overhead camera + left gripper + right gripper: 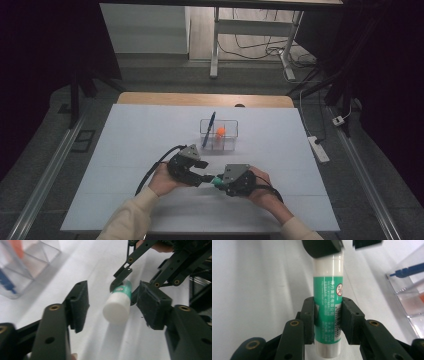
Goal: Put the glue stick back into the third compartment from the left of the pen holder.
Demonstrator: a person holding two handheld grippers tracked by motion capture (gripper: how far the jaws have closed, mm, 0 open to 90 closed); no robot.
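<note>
Above the white counter point(125, 150), the right gripper point(328, 320) pinches a green-and-white glue stick point(328, 312) around its middle. Its white cap end points between the spread, untouching jaws of the left gripper point(113, 307). Beyond stands a clear organizer box point(219, 134).

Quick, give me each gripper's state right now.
Left gripper: open, jaws apart on either side of the glue stick's white cap, not pressing it.
Right gripper: shut on the glue stick's green body.
</note>
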